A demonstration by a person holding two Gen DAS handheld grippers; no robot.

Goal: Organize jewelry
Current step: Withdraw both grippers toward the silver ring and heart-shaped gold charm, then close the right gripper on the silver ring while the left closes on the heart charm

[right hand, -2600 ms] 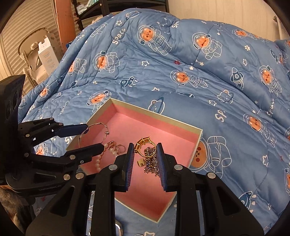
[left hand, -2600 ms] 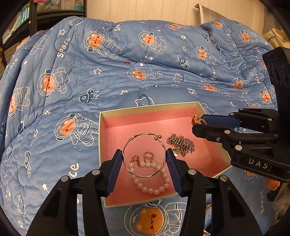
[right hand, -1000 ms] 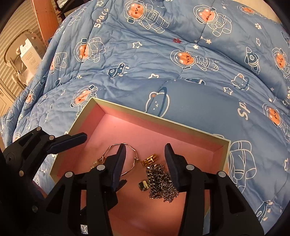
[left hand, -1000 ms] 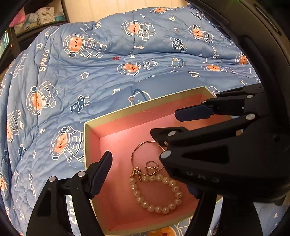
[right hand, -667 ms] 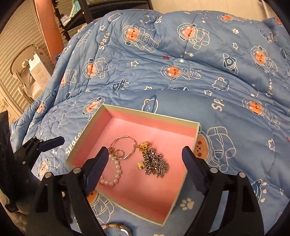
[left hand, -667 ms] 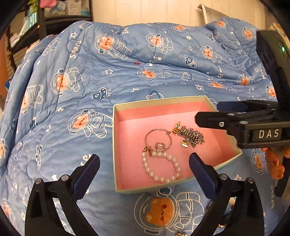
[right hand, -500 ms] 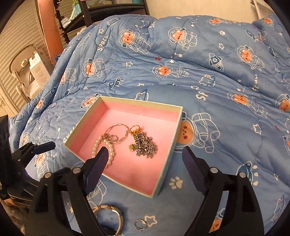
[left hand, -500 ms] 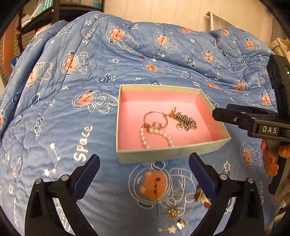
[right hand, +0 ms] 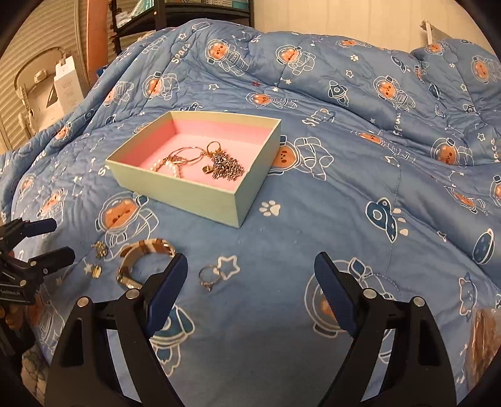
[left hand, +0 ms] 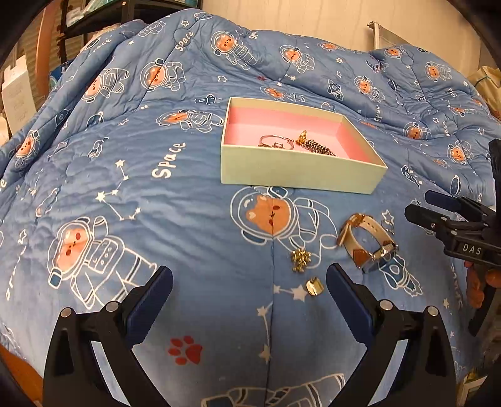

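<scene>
A pale green box (left hand: 297, 175) with pink lining sits on the blue quilt. It holds a thin bangle (left hand: 275, 142), a pearl bracelet (right hand: 170, 166) and a dark chain (right hand: 227, 167). On the quilt in front of it lie a cream-strapped watch (left hand: 366, 241), a gold snowflake charm (left hand: 300, 258), a small gold piece (left hand: 314, 286) and a ring (right hand: 209, 275). My left gripper (left hand: 249, 281) is open over bare quilt, just left of the gold pieces. My right gripper (right hand: 250, 269) is open too, with the ring just inside its left finger and the watch (right hand: 144, 253) beside it.
The quilt (left hand: 141, 203) is rumpled and rises toward the back. Dark shelving (right hand: 188, 12) and a white carton (right hand: 67, 84) stand beyond its far left side. A wooden edge (left hand: 18, 372) shows at the near left corner. A person's fingers hold each gripper handle.
Both grippers have opened wide and drawn back out of the box toward the quilt's near side. The bangle and chain stay in the box, and the loose watch, ring and gold pieces have come into view.
</scene>
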